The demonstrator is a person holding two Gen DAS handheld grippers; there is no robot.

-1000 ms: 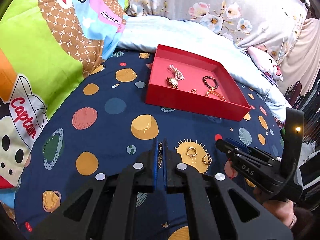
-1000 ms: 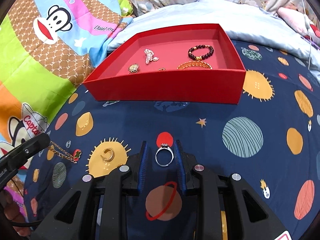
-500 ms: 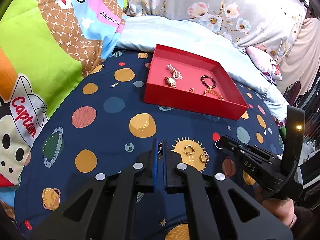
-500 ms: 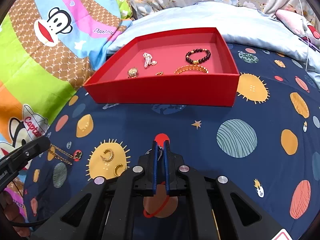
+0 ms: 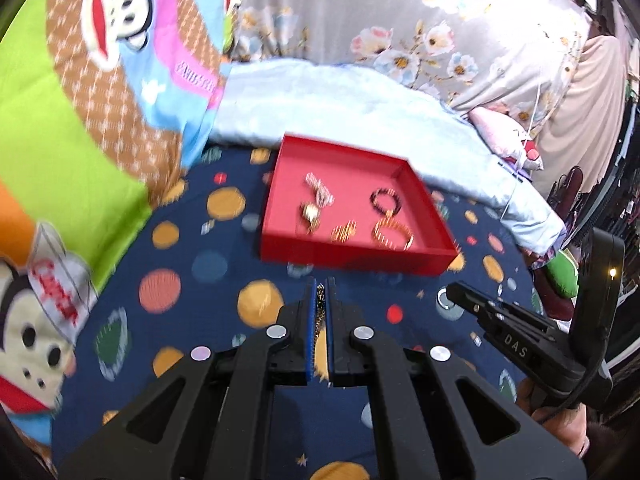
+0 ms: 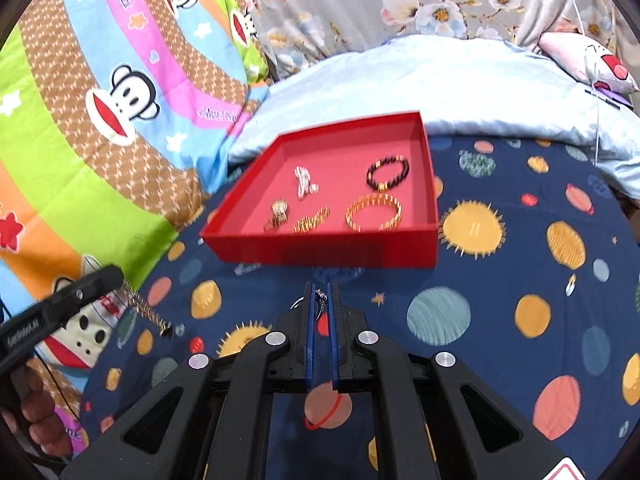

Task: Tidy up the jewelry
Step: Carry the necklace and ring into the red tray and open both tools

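the planet-print bedsheet [image 6: 500, 280] is dark blue with orange, yellow and teal discs. beside it lies a striped cartoon-monkey quilt [image 6: 100, 120]; a monkey's hat on it reads "captain" in red in the left wrist view, and the pink stripe carries script too blurred to read. the right gripper's body shows "das" in white in the left wrist view.

the red tray [image 6: 320, 248] sits on the sheet just ahead of both grippers. inside it lie a dark beaded bracelet [image 6: 388, 170], a gold bangle [image 6: 374, 212], a smaller gold ribbed piece [image 6: 312, 222], a small gold watch-like piece [image 6: 278, 210] and a pale pearl-like piece [image 6: 304, 182], all apart from each other.

the left gripper [image 5: 320, 292] is pinched closed on a gold chain [image 6: 142, 304], which dangles from its tip above the sheet, a dark charm at its end. the right gripper [image 6: 321, 294] is clamped on a silver ring [image 6: 320, 302], held off the sheet just short of the tray's near wall.
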